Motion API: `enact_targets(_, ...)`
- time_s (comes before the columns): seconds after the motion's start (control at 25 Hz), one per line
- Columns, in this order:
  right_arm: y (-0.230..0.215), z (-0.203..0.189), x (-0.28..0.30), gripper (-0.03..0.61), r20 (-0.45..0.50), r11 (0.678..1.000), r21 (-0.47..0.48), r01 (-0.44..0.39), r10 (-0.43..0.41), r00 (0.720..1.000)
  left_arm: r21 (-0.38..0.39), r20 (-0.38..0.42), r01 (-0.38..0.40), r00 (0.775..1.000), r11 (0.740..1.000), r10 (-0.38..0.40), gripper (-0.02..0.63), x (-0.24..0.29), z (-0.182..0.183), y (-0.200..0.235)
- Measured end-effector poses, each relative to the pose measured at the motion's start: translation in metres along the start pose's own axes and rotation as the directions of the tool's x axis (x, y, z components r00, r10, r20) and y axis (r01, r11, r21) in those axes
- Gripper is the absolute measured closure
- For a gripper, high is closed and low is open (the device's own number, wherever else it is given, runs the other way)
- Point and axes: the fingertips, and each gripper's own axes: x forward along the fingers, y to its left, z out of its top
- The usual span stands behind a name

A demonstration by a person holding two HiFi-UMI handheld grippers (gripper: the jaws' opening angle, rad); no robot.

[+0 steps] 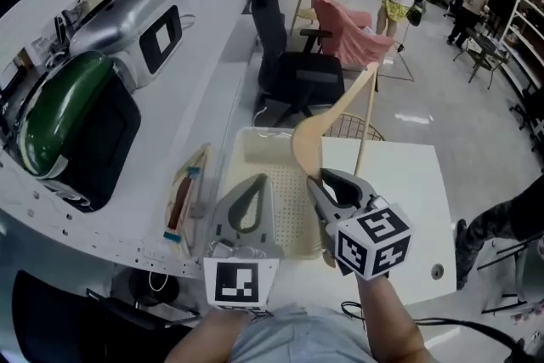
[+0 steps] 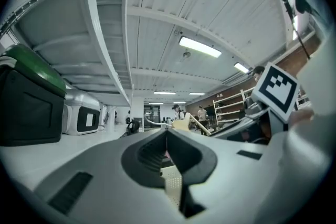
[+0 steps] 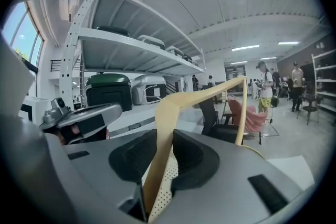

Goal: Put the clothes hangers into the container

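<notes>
Right tongs (image 1: 326,193) pinch wooden hanger (image 1: 337,110) above basket (image 1: 255,150).

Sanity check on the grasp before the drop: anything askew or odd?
The hanger is pinched by one arm in the right claw, so most of it sticks out tilted above the far edge of the basket. Nothing looks spilled or damaged.

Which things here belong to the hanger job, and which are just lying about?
Job: wooden hanger, clamped in right hand-held gripper; cream perforated container; left hand-held gripper, shut, empty.
Lying about: green case, silver case, office chair, pink cloth.
</notes>
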Motion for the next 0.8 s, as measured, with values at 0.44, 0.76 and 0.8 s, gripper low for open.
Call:
enact_targets(0.44,0.034,-0.005,0.062,0.477,-0.032,1.000,-0.008,-0.016,0.015,0.999,-0.029,-0.031,0.019,0.999,0.999,-0.020,0.602,0.002,-0.019,0.053)
enact_targets(0.76,0.038,-0.036,0.100,0.477,-0.109,0.999,0.011,-0.045,0.046,0.993,-0.050,-0.067,-0.004,0.998,0.999,0.001,0.603,0.009,-0.033,0.076)
enact_targets(0.8,0.037,-0.041,0.104,0.477,-0.120,0.999,0.016,-0.047,0.048,0.992,-0.045,-0.070,-0.006,0.998,0.999,0.003,0.603,0.011,-0.035,0.078)
